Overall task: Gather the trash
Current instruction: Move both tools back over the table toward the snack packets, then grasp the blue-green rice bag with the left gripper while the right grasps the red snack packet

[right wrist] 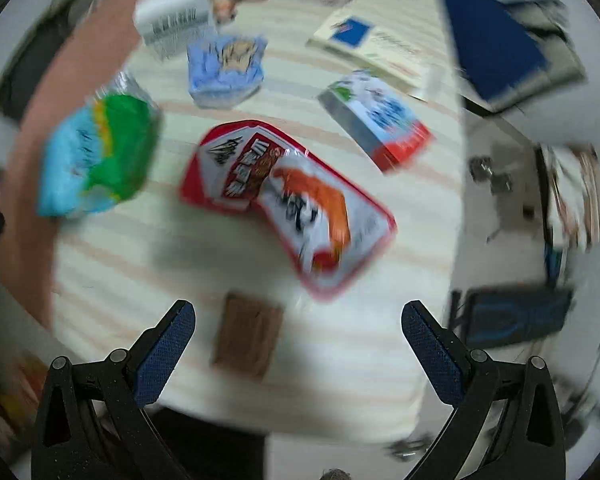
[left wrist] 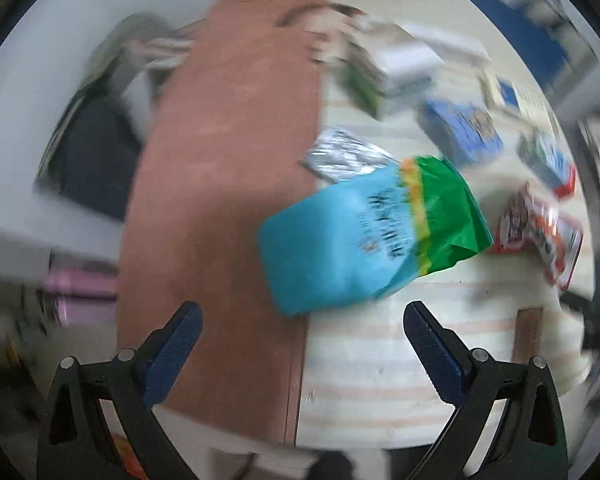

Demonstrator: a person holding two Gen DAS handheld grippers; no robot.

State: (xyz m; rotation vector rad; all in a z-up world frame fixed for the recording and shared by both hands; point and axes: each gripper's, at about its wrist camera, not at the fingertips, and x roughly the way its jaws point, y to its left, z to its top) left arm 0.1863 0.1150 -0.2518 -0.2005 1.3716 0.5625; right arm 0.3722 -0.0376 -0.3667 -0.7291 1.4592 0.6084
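The counter [right wrist: 260, 380] has a reddish-brown top [left wrist: 228, 160], partly covered by a cream cloth with faint pink stripes [left wrist: 380, 360]. Lying on the cloth: a blue-and-green snack bag [right wrist: 96, 160] overlapping the cloth edge, a red-and-white snack packet [right wrist: 292, 200] near the middle, a small brown square patch [right wrist: 248, 336] toward the near edge, a crumpled light-blue packet [right wrist: 226, 68], a blue, white and red carton [right wrist: 376, 120], a white box [right wrist: 172, 20], and a flat cream booklet [right wrist: 372, 48]. All views are motion-blurred; printed text is illegible.

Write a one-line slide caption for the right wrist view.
Open right gripper hovering above a striped cloth, facing a red-and-white snack bag, with a blue-and-green bag to its left.
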